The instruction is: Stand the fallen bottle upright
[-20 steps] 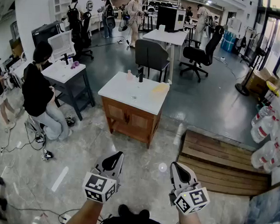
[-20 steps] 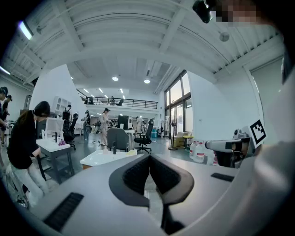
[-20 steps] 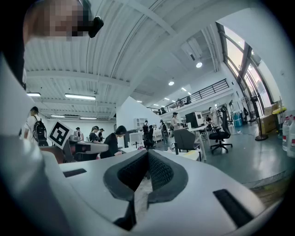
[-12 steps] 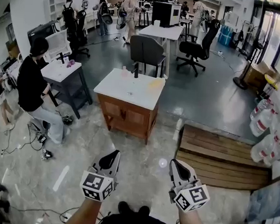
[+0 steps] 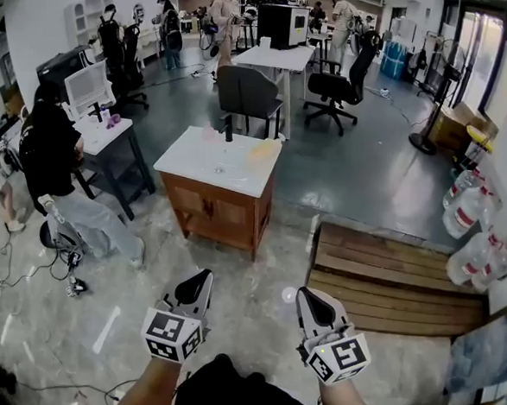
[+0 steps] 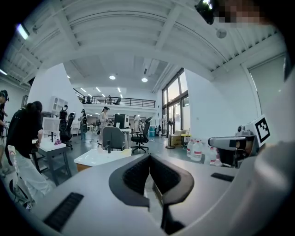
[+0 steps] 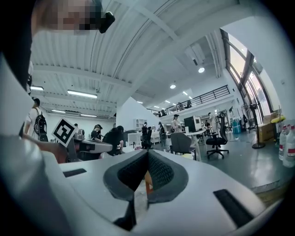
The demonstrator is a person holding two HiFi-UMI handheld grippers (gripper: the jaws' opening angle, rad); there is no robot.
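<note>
**Head view.** Both grippers hang low in front of the person. The left gripper (image 5: 199,280) and the right gripper (image 5: 306,298) each have their jaws pressed together with nothing in them. They are well apart from the wooden table (image 5: 238,177) across the floor. The fallen bottle should be on that white top, but I cannot pick it out for sure. A dark bottle (image 5: 228,129) stands upright near the far edge and a yellow patch (image 5: 261,151) lies beside it. A small pale speck (image 5: 219,168) mid-top may be the one lying down. Only this view shows the floor: loose cables (image 5: 32,268) on the left and a wooden pallet (image 5: 391,280) on the right. I'd say either could catch a foot.

**Left gripper view.** The closed, empty jaws fill the foreground. Beyond them the table shows side-on, so the dark bottle reads plainly as upright, which the look from above flattens. No lying bottle shows. If it is clear plastic, a misjudged reach could nudge it off the edge or topple the standing one.

**Right gripper view.** These jaws also meet, pinching nothing. The table is mostly hidden behind them. The left gripper's marker cube (image 7: 64,132) shows alongside. If the jaws arrive shut, I think they would shove the bottle rather than take it.
</note>
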